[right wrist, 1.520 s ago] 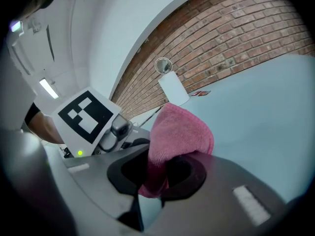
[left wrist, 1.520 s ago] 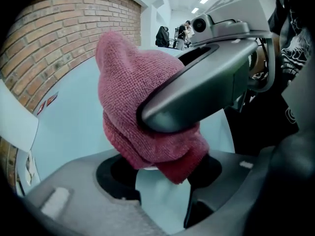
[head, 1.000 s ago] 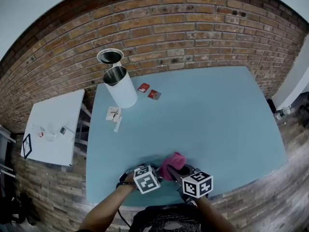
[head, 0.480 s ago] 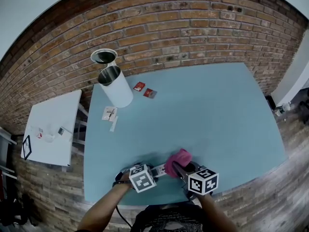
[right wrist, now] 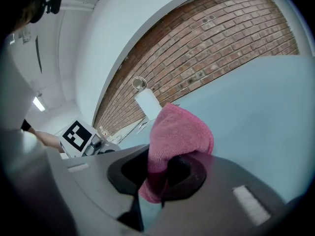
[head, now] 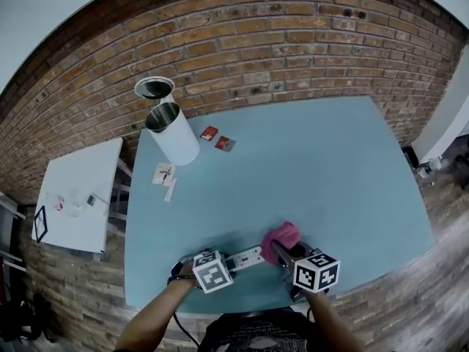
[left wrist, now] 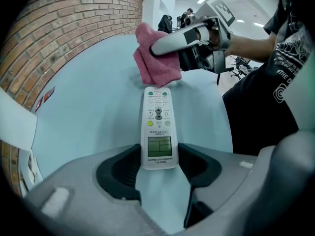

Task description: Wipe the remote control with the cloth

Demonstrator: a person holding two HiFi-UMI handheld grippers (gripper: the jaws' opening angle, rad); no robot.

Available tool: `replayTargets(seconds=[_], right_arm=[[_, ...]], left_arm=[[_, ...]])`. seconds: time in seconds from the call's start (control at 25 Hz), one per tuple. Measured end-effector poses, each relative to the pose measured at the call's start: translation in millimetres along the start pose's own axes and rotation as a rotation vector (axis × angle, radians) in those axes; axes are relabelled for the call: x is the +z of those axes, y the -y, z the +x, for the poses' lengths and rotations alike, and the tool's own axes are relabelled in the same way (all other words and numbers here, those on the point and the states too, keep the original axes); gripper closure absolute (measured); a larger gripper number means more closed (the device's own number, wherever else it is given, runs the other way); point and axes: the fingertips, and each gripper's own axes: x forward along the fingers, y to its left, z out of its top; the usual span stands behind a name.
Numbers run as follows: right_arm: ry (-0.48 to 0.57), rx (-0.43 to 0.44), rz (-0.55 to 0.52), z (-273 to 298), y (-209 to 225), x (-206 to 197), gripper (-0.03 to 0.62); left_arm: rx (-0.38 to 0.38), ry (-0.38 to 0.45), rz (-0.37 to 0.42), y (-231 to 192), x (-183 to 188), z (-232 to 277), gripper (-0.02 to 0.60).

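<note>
A white remote control (head: 244, 257) lies flat on the light blue table (head: 322, 174), buttons up. My left gripper (head: 229, 262) is shut on its display end, one pad against each long side (left wrist: 158, 127). My right gripper (head: 278, 248) is shut on a bunched pink cloth (head: 281, 236). In the left gripper view the cloth (left wrist: 156, 58) hangs at the remote's far tip, just beyond the top buttons. In the right gripper view the cloth (right wrist: 179, 132) fills the space between the jaws and hides the remote.
A white cylindrical can (head: 174, 134) stands at the table's back left, its lid (head: 154, 88) beside it. Two small red packets (head: 218, 138) and paper cards (head: 165, 176) lie nearby. A white side table (head: 77, 196) stands at the left. Both grippers are close to the table's front edge.
My right gripper has carried the pink cloth to the right along the remote, uncovering its length. The left gripper has stayed in place on the remote.
</note>
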Motion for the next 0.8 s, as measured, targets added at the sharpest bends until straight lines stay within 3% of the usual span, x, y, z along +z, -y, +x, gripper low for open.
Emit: replayTargets(seconds=[0.36,0.8], right_arm=[[0.026,-0.068,-0.137,22,14,22,0.530],[-0.031,-0.111,-0.171,32,5,3,0.530]], left_arm=[[-0.004,-0.010,0.002,0,1,0,0.342],[-0.005,-0.009,0.001,-2,1,0,0.342]])
